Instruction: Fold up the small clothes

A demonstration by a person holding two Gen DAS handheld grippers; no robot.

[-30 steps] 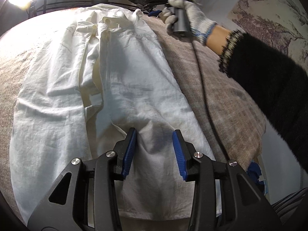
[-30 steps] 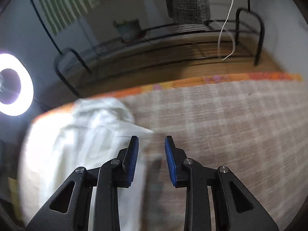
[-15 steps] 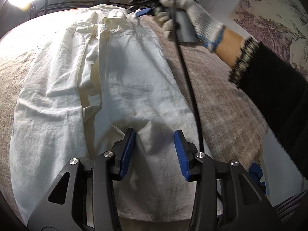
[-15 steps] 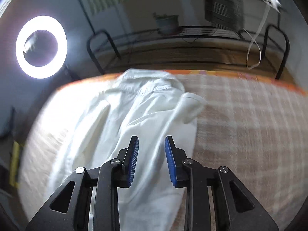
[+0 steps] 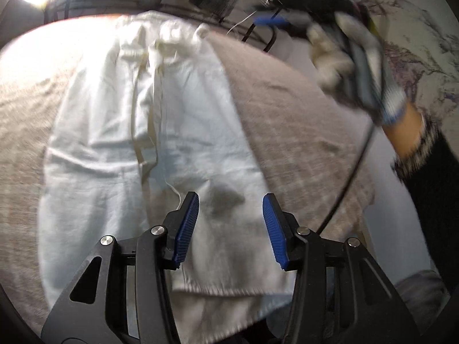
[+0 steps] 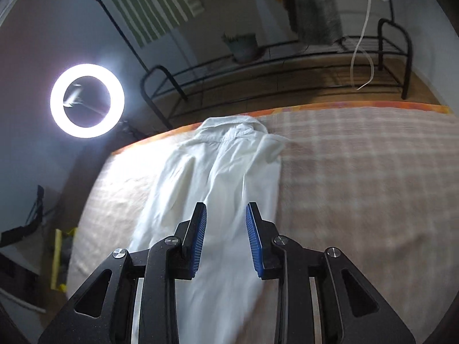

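White shirt point(image 5: 183, 132) being spread lengthwise on the checked blanket point(image 5: 298, 120), left gripper point(image 5: 231, 226) being held above its hem, jaws apart and empty, right gripper point(image 6: 226, 238) being held over its right edge, jaws parted on nothing, collar lying far beyond both tips.

A white shirt point(image 5: 178, 132) lies flat on a beige checked bedcover point(image 5: 287, 109), stretched lengthwise — its collar point(image 6: 229, 132) at the far end near the cover's orange-trimmed edge, its hem point(image 5: 229, 289) at the near end, where it hangs a little over the cover's near edge. The fabric is thin and creased, with soft wrinkles across the body. A long cream-edged overlap runs down the middle — a folded-in side or the front opening, hard to tell which. One short sleeve point(image 6: 272, 149) bulges beside the collar.
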